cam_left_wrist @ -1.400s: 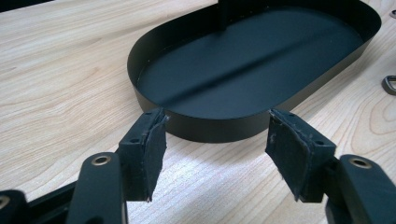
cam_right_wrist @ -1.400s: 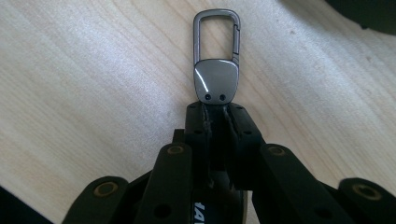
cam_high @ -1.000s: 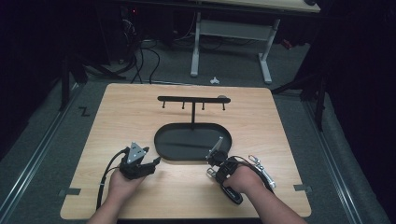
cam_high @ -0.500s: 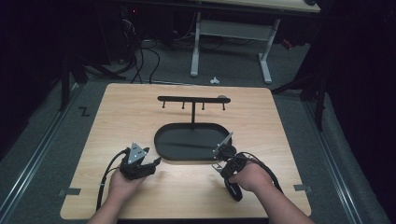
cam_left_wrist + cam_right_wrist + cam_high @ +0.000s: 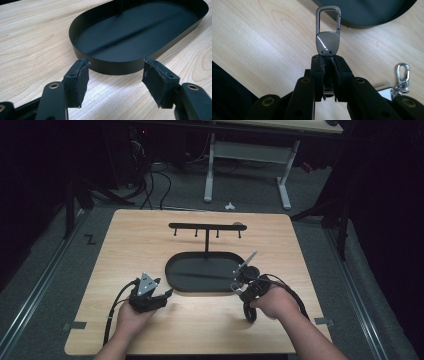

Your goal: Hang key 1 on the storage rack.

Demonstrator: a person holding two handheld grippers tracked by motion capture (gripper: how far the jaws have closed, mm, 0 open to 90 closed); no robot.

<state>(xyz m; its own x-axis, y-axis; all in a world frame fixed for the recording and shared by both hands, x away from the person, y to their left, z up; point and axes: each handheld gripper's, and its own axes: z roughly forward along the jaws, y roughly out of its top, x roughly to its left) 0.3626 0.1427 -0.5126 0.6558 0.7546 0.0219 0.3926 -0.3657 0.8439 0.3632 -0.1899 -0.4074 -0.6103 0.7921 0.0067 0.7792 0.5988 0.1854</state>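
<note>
We note a pale wood table (image 5: 150,240) on grey floor (image 5: 310,220), dark room behind; black oval tray (image 5: 175,270) mid-table; right gripper (image 5: 327,58) pinched tight on a metal key clip (image 5: 327,37) above the wood beside the tray; left gripper (image 5: 116,82) gapes wide, holding nothing.

Two bare forearms come in from the near edge, a hand on each gripper.

Left hand (image 5: 131,316) wraps the black two-jaw left gripper (image 5: 117,83) from behind, grey three-cornered plate on top, cable looping back along the wrist. Held low and level. Jaws stand wide apart, dark pads (image 5: 82,85) facing each other, nothing between them.

Right hand (image 5: 272,301) grips the black right gripper (image 5: 328,62) with wrist turned inward, body tilted, raised a little, cable looped around the hand. Jaws pressed close together, pads clamped on something thin.
</note>
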